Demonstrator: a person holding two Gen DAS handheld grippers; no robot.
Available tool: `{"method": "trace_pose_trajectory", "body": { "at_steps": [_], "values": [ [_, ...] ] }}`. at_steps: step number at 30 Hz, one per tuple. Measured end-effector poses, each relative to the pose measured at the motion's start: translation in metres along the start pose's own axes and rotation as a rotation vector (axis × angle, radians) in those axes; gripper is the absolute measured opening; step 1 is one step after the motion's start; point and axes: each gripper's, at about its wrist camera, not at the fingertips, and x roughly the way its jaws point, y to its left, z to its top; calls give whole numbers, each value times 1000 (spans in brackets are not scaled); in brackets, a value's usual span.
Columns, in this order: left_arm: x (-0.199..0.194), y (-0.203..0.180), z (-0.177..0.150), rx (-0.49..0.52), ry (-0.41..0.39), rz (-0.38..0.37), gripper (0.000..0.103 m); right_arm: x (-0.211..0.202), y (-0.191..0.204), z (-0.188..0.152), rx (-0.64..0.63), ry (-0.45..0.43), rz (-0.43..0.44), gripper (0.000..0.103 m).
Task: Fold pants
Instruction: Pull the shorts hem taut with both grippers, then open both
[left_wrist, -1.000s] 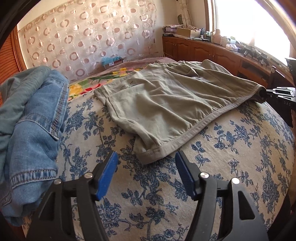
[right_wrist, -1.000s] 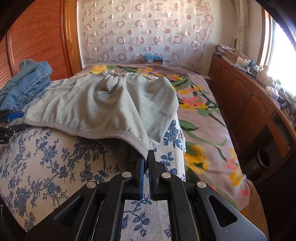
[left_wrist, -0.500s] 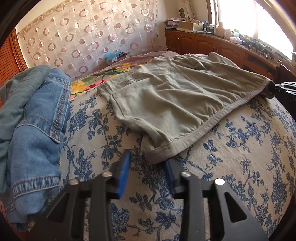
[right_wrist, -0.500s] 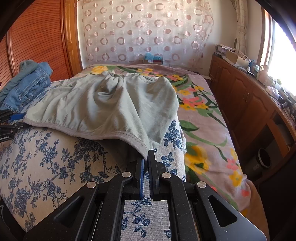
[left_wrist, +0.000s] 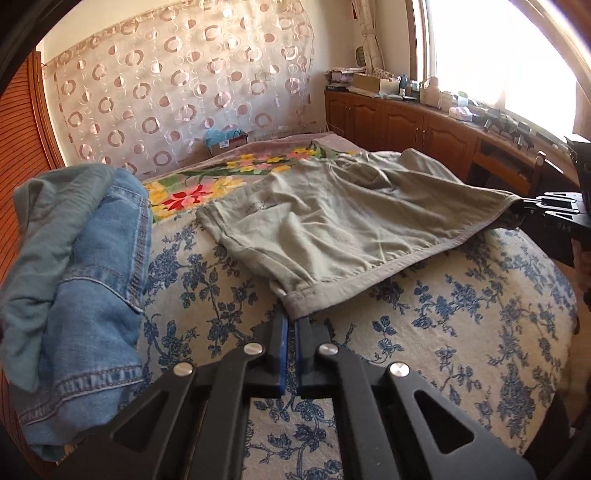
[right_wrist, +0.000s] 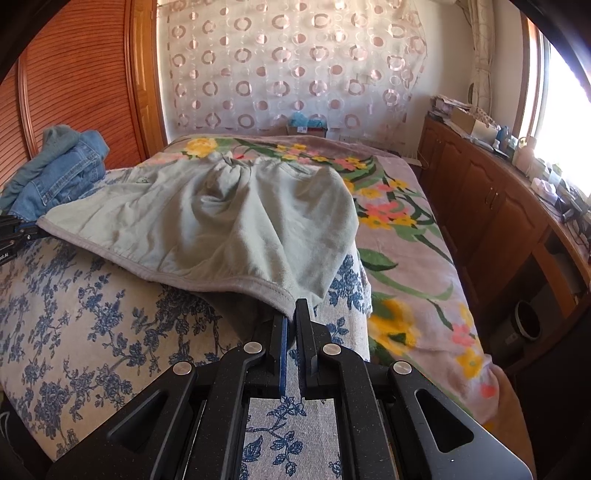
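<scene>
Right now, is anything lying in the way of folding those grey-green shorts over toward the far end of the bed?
Nothing visible. Both the left gripper and right gripper already pinch the shorts by the hem corners. The denim pile sits off to the side.

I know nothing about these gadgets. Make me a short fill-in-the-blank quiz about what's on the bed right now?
1. Each gripper is shut on a corner of the grey-green ____.
2. The pants lie on a cover printed with ____ flowers.
3. The pile of clothes beside the pants is made of ____.

Missing words: pants; blue; denim
</scene>
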Motion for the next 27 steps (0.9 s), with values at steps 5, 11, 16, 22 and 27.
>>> {"method": "trace_pose_trajectory", "body": {
  "at_steps": [5,11,16,22,27],
  "values": [
    [-25,5,1,-22,-39,-6,0,-17,4,7,-10,-31,7,1],
    [-57,12,-13,-49,-69,-14,0,-34,18,2,-37,-42,36,0],
    [-78,12,-34,-69,-70,-24,0,-48,24,-10,-40,-44,64,0],
    [-99,8,-64,-103,-58,-36,0,-62,30,-26,-25,-31,93,0],
    [-116,-1,-86,-122,-52,-50,0,-72,34,-46,-20,-12,106,0]
  ]
}}
